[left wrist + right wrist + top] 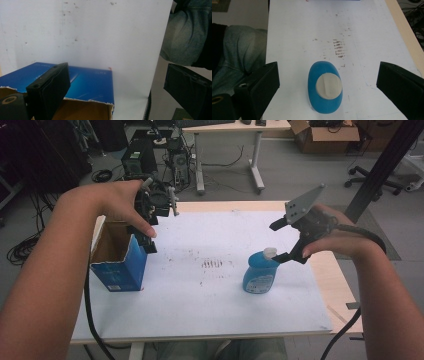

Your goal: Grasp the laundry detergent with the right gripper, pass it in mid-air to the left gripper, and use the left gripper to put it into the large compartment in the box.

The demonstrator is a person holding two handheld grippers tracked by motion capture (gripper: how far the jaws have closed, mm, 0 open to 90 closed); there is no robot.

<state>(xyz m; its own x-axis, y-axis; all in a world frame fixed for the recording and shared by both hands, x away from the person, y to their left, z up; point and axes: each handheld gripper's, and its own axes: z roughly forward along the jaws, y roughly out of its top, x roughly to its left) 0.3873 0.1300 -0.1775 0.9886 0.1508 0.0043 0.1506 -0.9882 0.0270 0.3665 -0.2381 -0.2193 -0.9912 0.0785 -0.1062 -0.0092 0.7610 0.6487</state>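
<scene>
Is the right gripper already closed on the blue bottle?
No, in the right gripper view the right gripper stands wide open above the blue bottle, with clear gaps between both jaws and the bottle's white cap.

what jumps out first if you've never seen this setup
The blue bottle with a pale cap stands upright right of the table's middle, with the right tongs open just above it, jaws wide on either side in the right gripper view. On the left sits an open blue box, and the left tongs hang open over its rim. Between them, brown smudges mark the white table.
</scene>
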